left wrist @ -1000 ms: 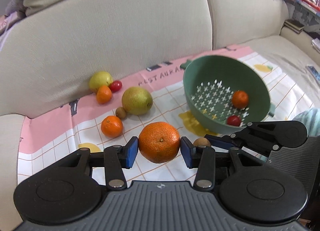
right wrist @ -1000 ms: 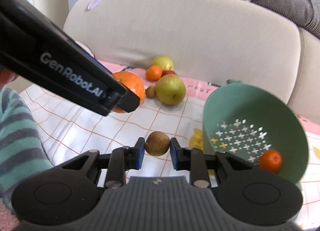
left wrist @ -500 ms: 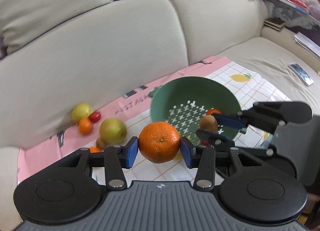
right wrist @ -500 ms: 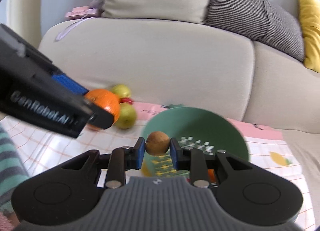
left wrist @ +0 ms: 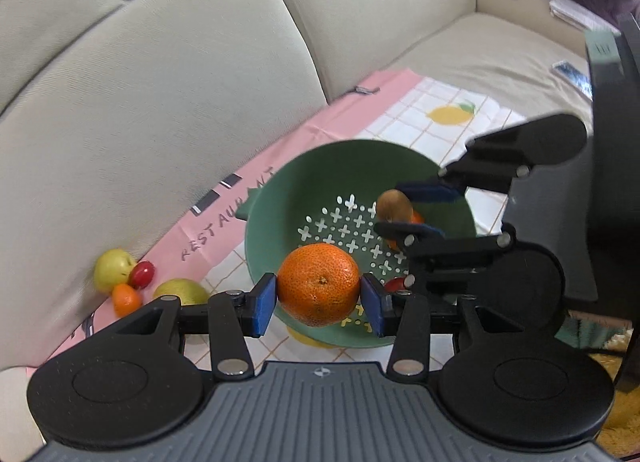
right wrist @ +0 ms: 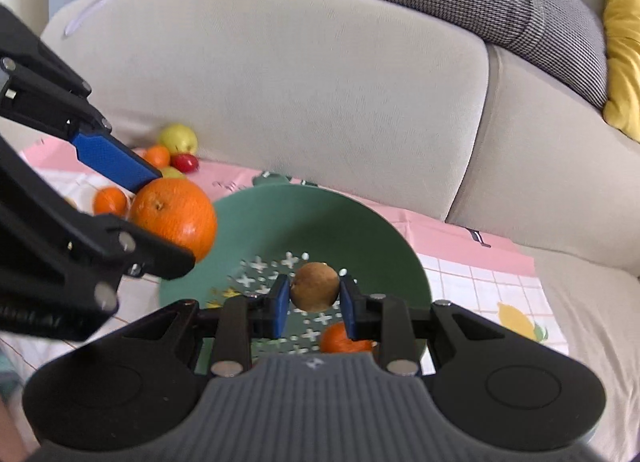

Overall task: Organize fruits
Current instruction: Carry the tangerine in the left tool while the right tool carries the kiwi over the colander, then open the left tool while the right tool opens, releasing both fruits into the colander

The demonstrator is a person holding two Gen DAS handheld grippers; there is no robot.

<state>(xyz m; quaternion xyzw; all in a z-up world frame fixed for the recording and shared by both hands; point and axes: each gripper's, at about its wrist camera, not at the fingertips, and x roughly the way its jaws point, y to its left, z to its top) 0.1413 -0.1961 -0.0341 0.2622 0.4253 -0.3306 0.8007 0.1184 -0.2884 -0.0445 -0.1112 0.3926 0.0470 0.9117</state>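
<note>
Two grippers hang over one green colander (left wrist: 276,222). The left gripper (left wrist: 319,299) clamps a large orange (left wrist: 319,289) above the colander's near rim; the right gripper (right wrist: 314,300) is closed on a brown kiwi (right wrist: 314,287) over its perforated floor. Inside lie one small orange (right wrist: 340,340) and, seen only from the left wrist, one red tomato (left wrist: 394,284). Beside the colander on the sofa, the right wrist view counts five loose fruits (right wrist: 178,138)

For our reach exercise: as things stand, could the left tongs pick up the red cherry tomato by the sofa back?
Probably not yet: the left tongs are shut on the big orange, so no room for the cherry tomato, which lies uncovered beside them.
</note>
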